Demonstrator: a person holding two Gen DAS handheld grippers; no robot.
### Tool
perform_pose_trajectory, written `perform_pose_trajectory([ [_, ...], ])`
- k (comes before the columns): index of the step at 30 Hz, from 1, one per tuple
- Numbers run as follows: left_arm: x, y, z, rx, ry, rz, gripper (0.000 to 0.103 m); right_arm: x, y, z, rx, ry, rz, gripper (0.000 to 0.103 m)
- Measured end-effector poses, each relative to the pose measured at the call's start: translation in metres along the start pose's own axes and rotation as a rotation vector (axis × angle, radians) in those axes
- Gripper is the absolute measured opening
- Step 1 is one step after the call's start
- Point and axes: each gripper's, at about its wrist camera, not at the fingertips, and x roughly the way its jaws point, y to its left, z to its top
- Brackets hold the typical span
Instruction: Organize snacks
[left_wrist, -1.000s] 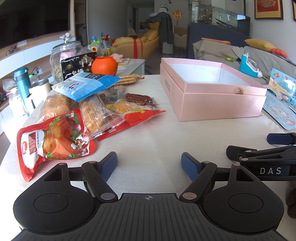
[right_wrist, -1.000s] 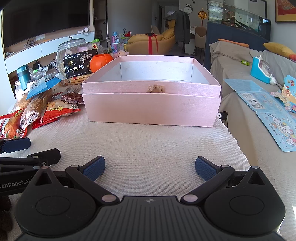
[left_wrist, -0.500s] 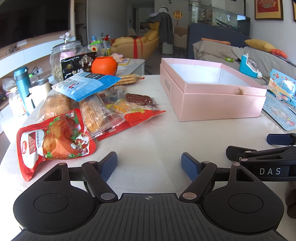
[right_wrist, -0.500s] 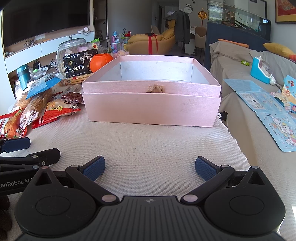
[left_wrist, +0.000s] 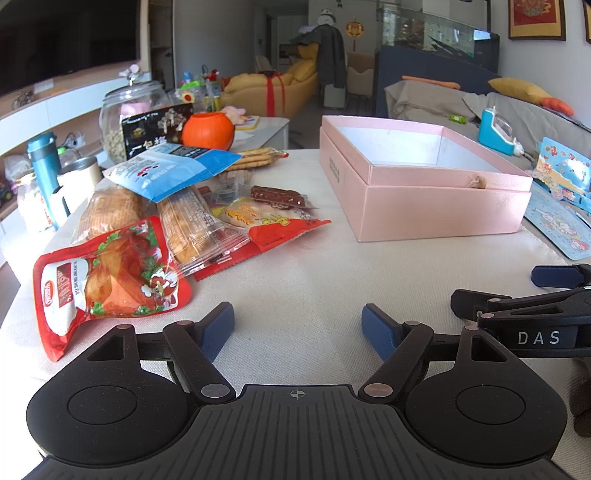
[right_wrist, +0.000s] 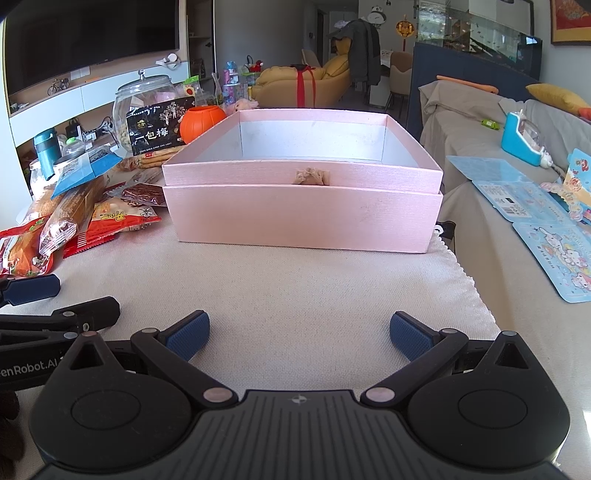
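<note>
An open pink box (left_wrist: 436, 206) (right_wrist: 303, 218) sits on the cloth-covered table, nothing visible inside it. Left of it lies a heap of snacks: a red chicken pouch (left_wrist: 107, 280), bread packs (left_wrist: 188, 225), a blue bag (left_wrist: 173, 170), a chocolate bar (left_wrist: 277, 195), a yellow-red pack (left_wrist: 266, 221) and biscuit sticks (left_wrist: 255, 157). My left gripper (left_wrist: 297, 325) stands open over bare cloth near the front edge, right of the red pouch. My right gripper (right_wrist: 297, 332) is open too, facing the box's front wall, with nothing between its fingers.
A glass jar (left_wrist: 125, 110), a black snack pack (left_wrist: 155, 129) and an orange pumpkin pot (left_wrist: 208, 129) stand behind the heap. A teal bottle (left_wrist: 44, 166) and a cup are at far left. Cartoon sheets (right_wrist: 554, 229) and a blue toy (right_wrist: 521, 144) lie on the covered sofa to the right.
</note>
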Motion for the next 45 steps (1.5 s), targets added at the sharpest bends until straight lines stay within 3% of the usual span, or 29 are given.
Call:
perform_pose_trajectory([
  [24,0.000,0.000,0.000,0.001,-0.001,0.000,0.082,0.000,-0.001,0.002,-0.001,0.000,0.000,0.103],
  [31,-0.005,0.006,0.000,-0.003,0.001,-0.045,0.081,0.000,-0.004,0.004,0.006,0.005,-0.007,0.103],
  [33,-0.005,0.015,0.003,-0.005,0.014,-0.095,0.078,-0.002,-0.004,0.007,0.005,0.035,-0.006,0.103],
  [35,-0.009,0.031,0.009,-0.030,0.024,-0.148,0.074,-0.004,-0.003,0.012,0.002,0.122,0.004,0.103],
  [37,-0.017,0.045,0.016,-0.043,-0.005,-0.163,0.072,-0.002,-0.004,0.019,0.015,0.179,0.005,0.103],
  [42,-0.047,0.092,0.037,-0.065,-0.148,-0.100,0.072,-0.002,0.003,0.013,0.025,0.141,-0.034,0.103],
  [45,-0.045,0.123,0.045,-0.077,-0.153,-0.052,0.072,0.001,0.013,0.021,-0.036,0.150,0.002,0.103],
])
